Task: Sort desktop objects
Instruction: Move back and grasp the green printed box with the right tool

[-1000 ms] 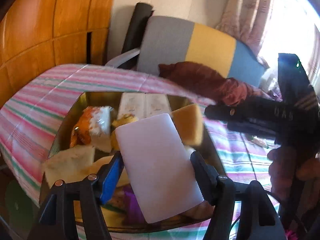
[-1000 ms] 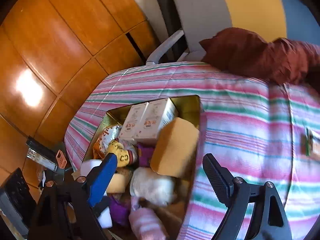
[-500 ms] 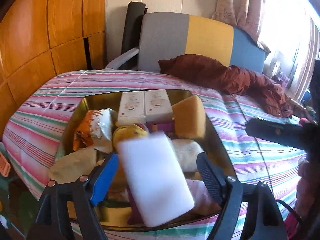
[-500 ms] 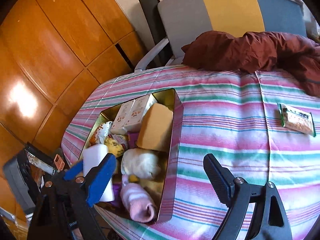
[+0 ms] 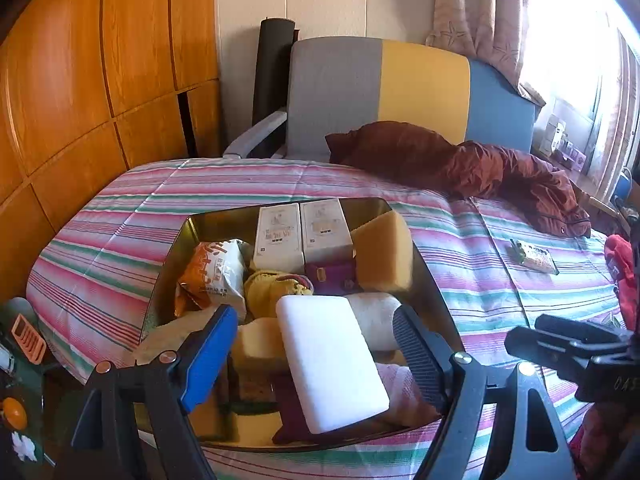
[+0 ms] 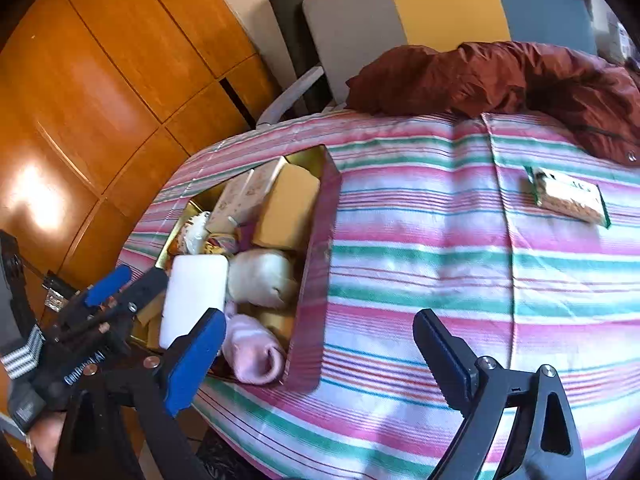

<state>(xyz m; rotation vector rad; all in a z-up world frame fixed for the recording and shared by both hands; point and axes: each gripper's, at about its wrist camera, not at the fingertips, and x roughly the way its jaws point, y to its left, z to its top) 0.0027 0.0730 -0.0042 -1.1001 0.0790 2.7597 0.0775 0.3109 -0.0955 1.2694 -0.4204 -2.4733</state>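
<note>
The left gripper (image 5: 316, 344) has just spread its jaws, releasing the white sponge (image 5: 332, 360), which lies atop the items in the gold tin (image 5: 224, 216). The right gripper (image 6: 320, 356), jaws widening, empty, hangs right of the tin; a snack packet (image 6: 568, 196) lies farther right

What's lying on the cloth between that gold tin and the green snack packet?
Nothing: between the gold tin and the green snack packet only bare striped cloth shows, clearest in the right wrist view.
</note>
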